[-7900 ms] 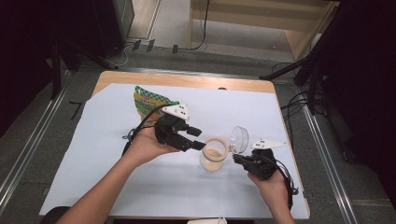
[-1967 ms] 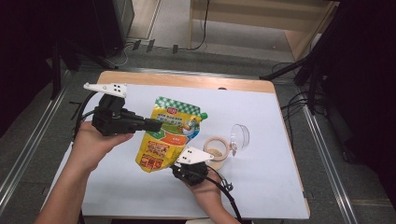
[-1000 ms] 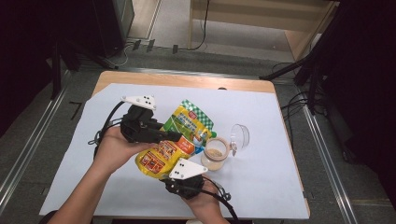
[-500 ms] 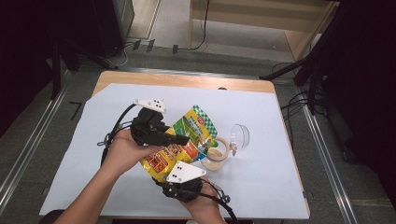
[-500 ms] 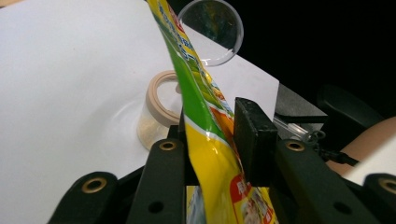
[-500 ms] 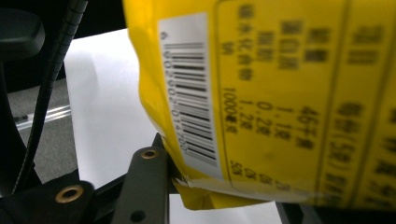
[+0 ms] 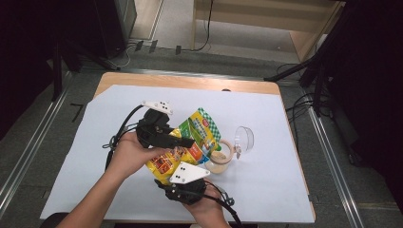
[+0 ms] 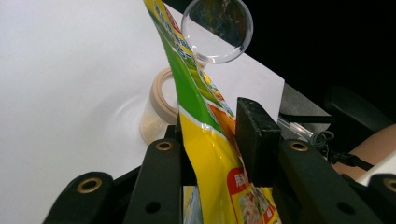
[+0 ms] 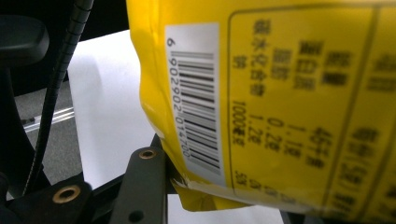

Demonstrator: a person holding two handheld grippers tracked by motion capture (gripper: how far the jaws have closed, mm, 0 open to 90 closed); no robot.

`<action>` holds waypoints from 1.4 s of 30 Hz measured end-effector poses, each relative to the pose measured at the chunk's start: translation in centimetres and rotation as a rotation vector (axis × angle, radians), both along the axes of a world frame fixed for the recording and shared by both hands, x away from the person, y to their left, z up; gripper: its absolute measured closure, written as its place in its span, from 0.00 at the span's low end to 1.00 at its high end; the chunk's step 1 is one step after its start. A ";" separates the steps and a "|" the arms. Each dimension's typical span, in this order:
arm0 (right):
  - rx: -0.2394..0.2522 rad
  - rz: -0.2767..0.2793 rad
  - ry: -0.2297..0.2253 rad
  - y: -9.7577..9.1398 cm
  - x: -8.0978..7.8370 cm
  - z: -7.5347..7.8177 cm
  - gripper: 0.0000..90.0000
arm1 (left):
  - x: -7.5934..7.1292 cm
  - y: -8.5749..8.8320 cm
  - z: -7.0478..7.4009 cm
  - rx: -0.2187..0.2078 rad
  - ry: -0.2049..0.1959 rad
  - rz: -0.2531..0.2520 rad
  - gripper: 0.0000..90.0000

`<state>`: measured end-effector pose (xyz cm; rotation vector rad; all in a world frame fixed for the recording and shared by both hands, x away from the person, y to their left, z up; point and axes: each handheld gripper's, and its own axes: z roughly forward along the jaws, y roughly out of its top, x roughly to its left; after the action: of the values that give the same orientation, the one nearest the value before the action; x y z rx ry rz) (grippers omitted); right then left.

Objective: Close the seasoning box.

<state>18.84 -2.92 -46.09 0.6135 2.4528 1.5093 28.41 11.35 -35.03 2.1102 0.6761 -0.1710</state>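
Observation:
A yellow and green pouch [image 7: 199,133] hangs tilted above the white sheet, its top corner leaning over a small clear jar [image 7: 219,161] with beige powder in it. My left gripper [image 7: 187,141] is shut on the pouch's upper part [image 8: 205,140]; its jaws have just been opening a little, with the pouch still between the pads. From below, my right gripper [image 7: 177,175] is shut on the pouch's bottom edge [image 9: 280,93], near the barcode; these jaws have widened a little too. The jar [image 8: 156,112] stands just behind the pouch.
The jar's clear lid [image 7: 244,137] lies to the right of the jar, and it is seen beyond the pouch [image 8: 217,30]. A white sheet [image 7: 285,190] covers the wooden table [image 7: 190,80]. Black cables [image 7: 119,137] trail from both grippers. The floor drops off on all sides.
My left gripper has carried the pouch to the right and tipped its top toward the jar. The right gripper has stayed at the pouch's bottom edge.

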 end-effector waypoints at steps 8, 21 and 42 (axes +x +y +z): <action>0.036 0.005 0.018 -0.2 0.2 0.3 0.72 | 0.1 -0.5 -0.2 -0.021 0.031 0.002 0.75; 0.004 0.032 0.022 0.3 0.0 0.0 0.66 | 0.6 -0.6 -0.3 -0.010 0.051 0.032 0.77; 0.032 0.010 0.019 0.1 0.1 0.1 0.69 | 0.0 -1.3 0.4 0.045 0.038 0.028 0.67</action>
<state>18.93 -2.84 -45.96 0.6253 2.4545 1.5562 28.43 10.06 -34.67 2.1439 0.7374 -0.1823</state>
